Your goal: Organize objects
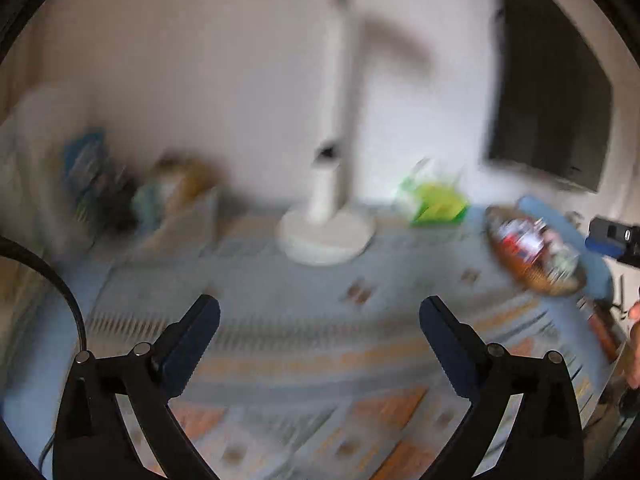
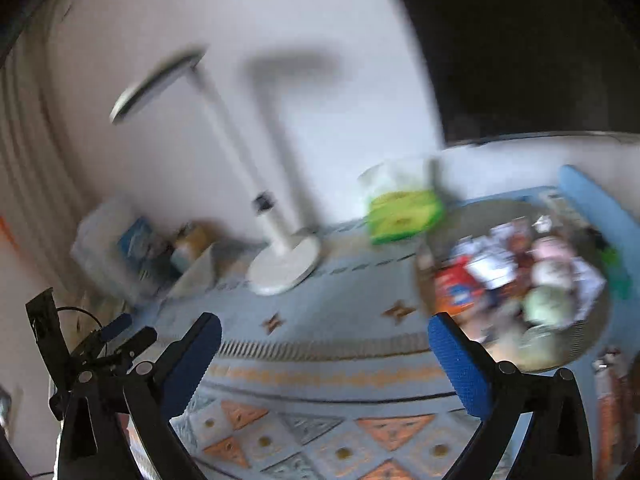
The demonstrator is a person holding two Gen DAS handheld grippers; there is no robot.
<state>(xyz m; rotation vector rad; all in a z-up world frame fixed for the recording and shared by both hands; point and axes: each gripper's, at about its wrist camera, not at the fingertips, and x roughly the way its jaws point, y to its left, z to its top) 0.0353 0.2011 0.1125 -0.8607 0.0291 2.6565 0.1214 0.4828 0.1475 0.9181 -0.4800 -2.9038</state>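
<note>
Both views are blurred by motion. A round basket (image 1: pixel 534 254) full of several small packets and snacks sits on the patterned tablecloth at the right; it also shows in the right wrist view (image 2: pixel 516 280). My left gripper (image 1: pixel 320 320) is open and empty above the cloth. My right gripper (image 2: pixel 325 338) is open and empty, its right finger just in front of the basket. The right gripper's tip (image 1: pixel 612 236) shows at the far right of the left wrist view, and the left gripper (image 2: pixel 120 336) shows at the lower left of the right wrist view.
A white desk lamp (image 1: pixel 328 236) stands at the back middle, also in the right wrist view (image 2: pixel 284 264). A green packet (image 1: pixel 438 206) leans by the wall. A box and several items (image 1: pixel 168 200) stand at the back left. A dark monitor (image 1: pixel 548 92) is at the right.
</note>
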